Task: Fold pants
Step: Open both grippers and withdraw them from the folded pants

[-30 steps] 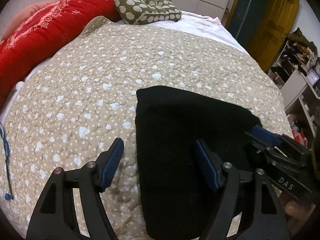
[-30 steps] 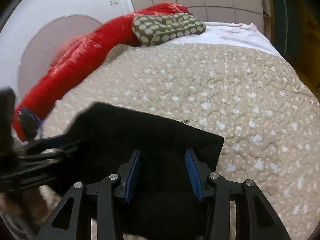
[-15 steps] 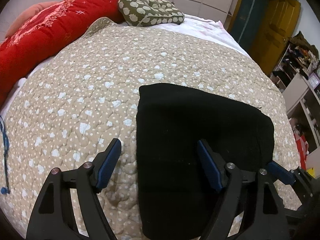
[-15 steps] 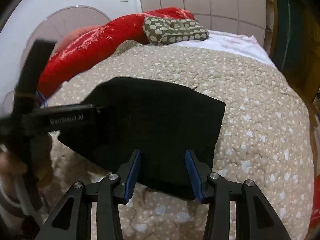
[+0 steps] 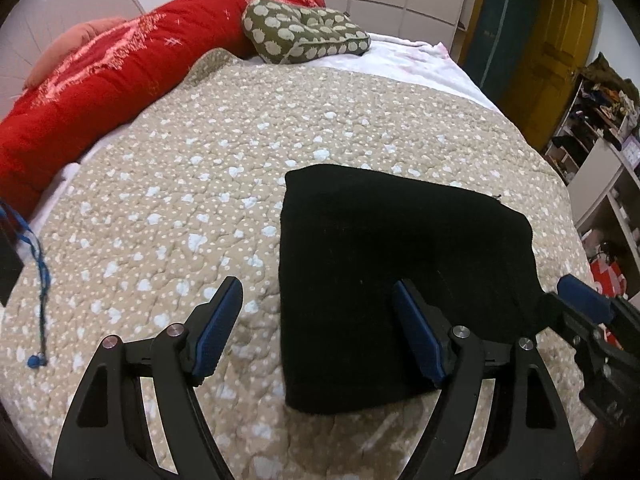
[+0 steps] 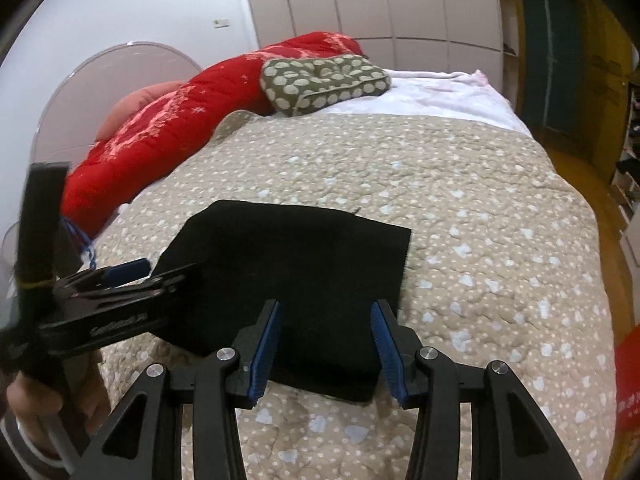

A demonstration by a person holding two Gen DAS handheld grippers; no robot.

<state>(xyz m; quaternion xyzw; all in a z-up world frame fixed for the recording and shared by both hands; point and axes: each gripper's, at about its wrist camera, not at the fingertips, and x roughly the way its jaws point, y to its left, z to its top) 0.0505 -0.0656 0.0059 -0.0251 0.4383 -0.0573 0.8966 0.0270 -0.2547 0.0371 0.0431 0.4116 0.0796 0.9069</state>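
Observation:
The black pants lie folded into a flat rectangle on the beige quilt; they also show in the right wrist view. My left gripper is open and empty, held above the pants' near left edge. My right gripper is open and empty above the pants' near edge. The right gripper shows at the right edge of the left wrist view. The left gripper shows at the left of the right wrist view, beside the pants.
The beige dotted quilt covers the bed. A red duvet and a green spotted cushion lie at the far side. A blue cord hangs at the left. Shelves stand to the right.
Both grippers have pulled back and up from the pants, which now lie flat and untouched. The right gripper has moved off the pants' right side.

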